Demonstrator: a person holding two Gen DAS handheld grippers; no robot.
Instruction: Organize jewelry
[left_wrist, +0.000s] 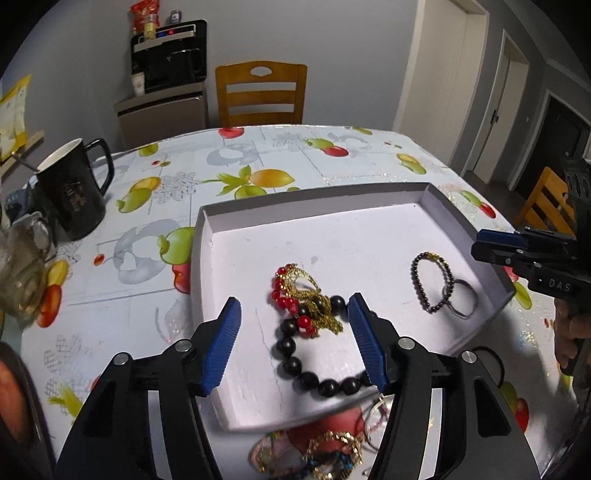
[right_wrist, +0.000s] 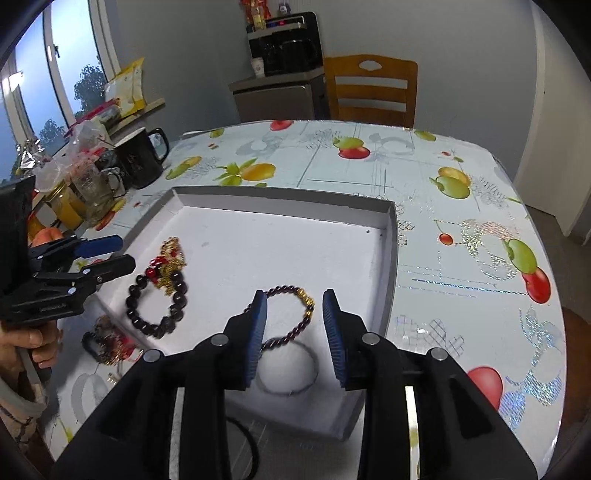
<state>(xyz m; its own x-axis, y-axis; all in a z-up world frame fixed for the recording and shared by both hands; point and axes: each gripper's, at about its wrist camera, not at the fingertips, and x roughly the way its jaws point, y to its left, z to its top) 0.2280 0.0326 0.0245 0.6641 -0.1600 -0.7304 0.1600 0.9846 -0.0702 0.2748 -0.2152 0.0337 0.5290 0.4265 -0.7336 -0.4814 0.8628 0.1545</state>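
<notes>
The left tongs (left_wrist: 293, 314) are held released over the black bead bracelet (left_wrist: 295, 354) and the red-and-gold tangle (left_wrist: 299, 295), at nine o'clock in the white tray (right_wrist: 391, 258). The right tongs (right_wrist: 293, 308) are parted above the dark bracelet (right_wrist: 291, 317) and the ring (right_wrist: 288, 369), at six o'clock. At eleven o'clock on the surface (right_wrist: 461, 295), a black mug (left_wrist: 74, 192) is seen.

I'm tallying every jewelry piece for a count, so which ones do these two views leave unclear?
- Gold and coloured jewelry heap on the tablecloth: left wrist view, cut by the bottom edge and the left gripper body; pieces inseparable.
- Same heap, right wrist view: blurred, small.
- Thin black loop: right gripper body covers most.
- Gold chain tangle with red beads in the shallow white box: piece count unclear.
</notes>
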